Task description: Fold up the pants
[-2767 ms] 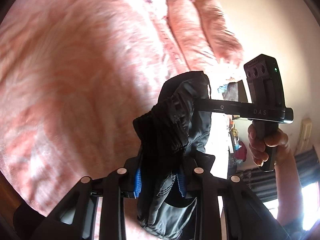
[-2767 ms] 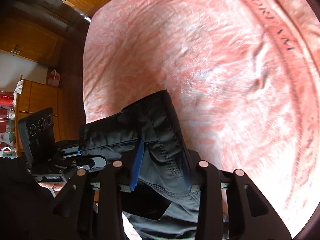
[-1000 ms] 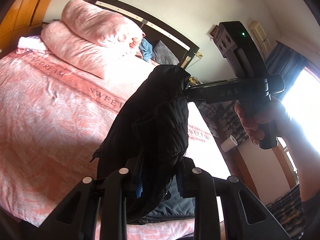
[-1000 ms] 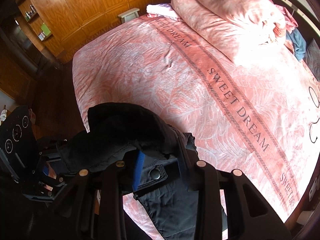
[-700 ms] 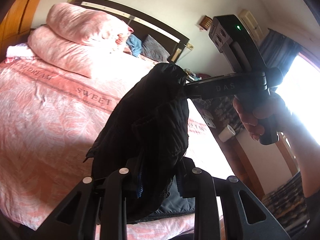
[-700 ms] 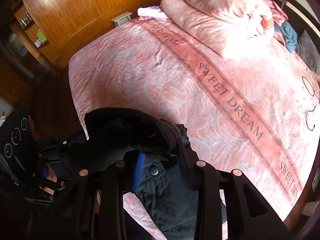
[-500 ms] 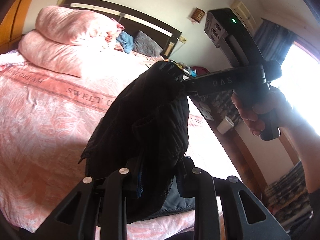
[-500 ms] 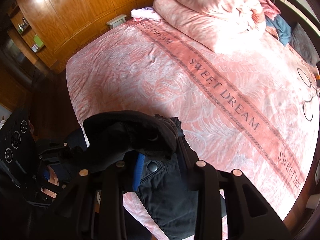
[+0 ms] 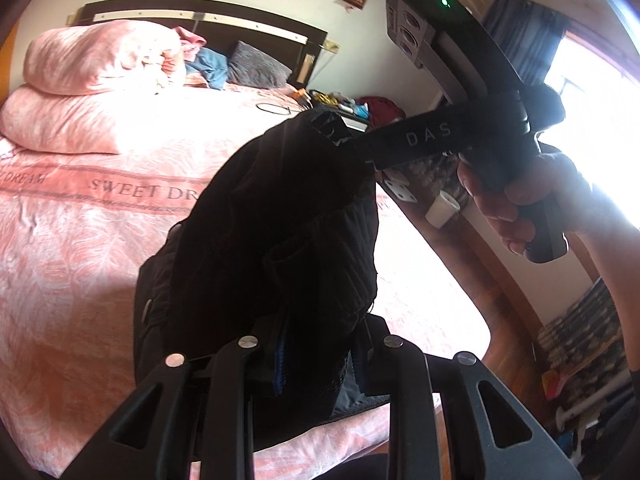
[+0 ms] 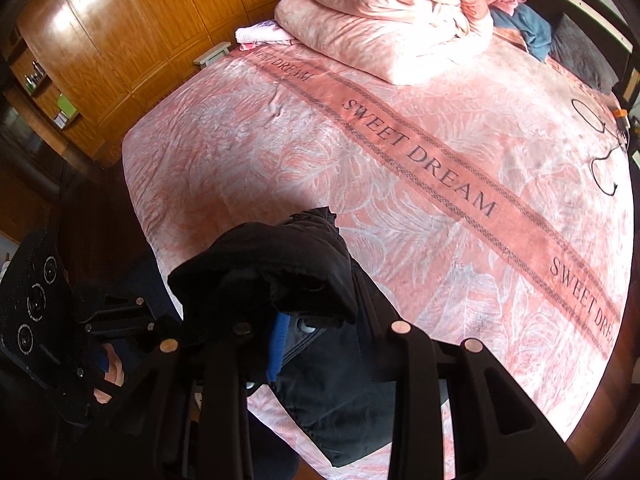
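Observation:
The black pants [image 9: 280, 232] hang bunched in the air over the near edge of the pink bed [image 9: 80, 240]. My left gripper [image 9: 316, 360] is shut on one end of their top edge. My right gripper [image 10: 316, 340] is shut on the other end; it shows in the left wrist view [image 9: 352, 140] pinching the cloth from the right. In the right wrist view the pants [image 10: 280, 264] drape over the jaws and their lower part [image 10: 340, 400] rests on the bed's front edge. The left gripper's body [image 10: 40, 320] shows at lower left there.
The bedspread [image 10: 400, 200] reads SWEET DREAM. Pink pillows [image 10: 392, 12] are stacked at the head, with loose clothes [image 10: 528, 28] beside them and a cable [image 10: 600, 152] at the right. Wooden wardrobes [image 10: 140, 20] stand left; a bedside cabinet [image 9: 440, 200] and a window lie right.
Both grippers have swung upward with the pants still held, so the headboard and pillows have come more into view. The pants' lower part has settled onto the bed's front edge.

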`<move>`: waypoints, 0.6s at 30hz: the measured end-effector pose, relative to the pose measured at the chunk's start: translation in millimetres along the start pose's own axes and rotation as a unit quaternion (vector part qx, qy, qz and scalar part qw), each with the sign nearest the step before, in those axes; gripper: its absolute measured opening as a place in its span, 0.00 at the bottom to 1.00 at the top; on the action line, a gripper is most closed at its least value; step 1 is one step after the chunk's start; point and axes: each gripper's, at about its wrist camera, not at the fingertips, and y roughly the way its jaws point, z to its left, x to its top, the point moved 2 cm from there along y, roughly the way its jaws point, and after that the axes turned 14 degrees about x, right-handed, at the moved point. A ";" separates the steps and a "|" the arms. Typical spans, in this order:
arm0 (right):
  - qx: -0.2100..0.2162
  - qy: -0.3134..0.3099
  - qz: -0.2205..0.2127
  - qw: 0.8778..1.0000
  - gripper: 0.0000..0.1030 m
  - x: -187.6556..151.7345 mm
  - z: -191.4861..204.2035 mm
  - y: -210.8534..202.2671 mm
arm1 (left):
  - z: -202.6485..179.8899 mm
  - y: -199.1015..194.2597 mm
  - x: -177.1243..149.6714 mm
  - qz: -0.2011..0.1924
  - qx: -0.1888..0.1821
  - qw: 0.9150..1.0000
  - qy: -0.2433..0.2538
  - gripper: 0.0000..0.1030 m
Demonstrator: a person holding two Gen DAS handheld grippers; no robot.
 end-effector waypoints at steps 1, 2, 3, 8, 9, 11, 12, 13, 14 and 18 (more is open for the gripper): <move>0.000 0.002 -0.002 1.000 0.28 -4.0 -3.2 -0.9 | -3.2 3.6 0.3 0.002 -0.001 1.000 0.003 0.24; 0.001 0.006 -0.004 1.000 0.28 -8.0 -6.4 -1.6 | -7.6 7.2 -1.1 0.005 -0.002 1.000 0.008 0.24; 0.002 0.008 -0.005 1.000 0.28 -11.6 -9.5 -2.2 | -11.5 9.8 -2.8 0.007 -0.002 1.000 0.012 0.24; 0.004 0.024 -0.010 1.000 0.28 -31.5 -27.7 -3.0 | -29.6 26.4 -9.3 0.019 -0.002 0.999 0.034 0.24; 0.004 0.026 -0.010 1.000 0.28 -35.4 -31.1 -2.6 | -32.7 29.4 -10.8 0.022 -0.002 0.999 0.038 0.24; 0.005 0.031 -0.011 0.999 0.28 -43.0 -38.9 -1.7 | -39.1 34.9 -15.2 0.027 -0.001 0.999 0.047 0.24; 0.005 0.033 -0.011 0.999 0.28 -46.2 -41.4 -1.7 | -41.4 37.0 -16.6 0.029 -0.001 0.998 0.050 0.24; 0.005 0.034 -0.012 0.999 0.28 -50.2 -44.8 -1.2 | -43.8 39.9 -17.9 0.031 -0.001 0.998 0.053 0.24; 0.005 0.036 -0.012 0.999 0.28 -53.0 -47.7 -1.2 | -46.7 42.4 -19.6 0.033 0.000 0.998 0.058 0.24; 0.005 0.042 -0.015 0.999 0.28 -65.5 -58.6 -0.1 | -56.6 52.5 -24.4 0.041 0.001 0.997 0.073 0.24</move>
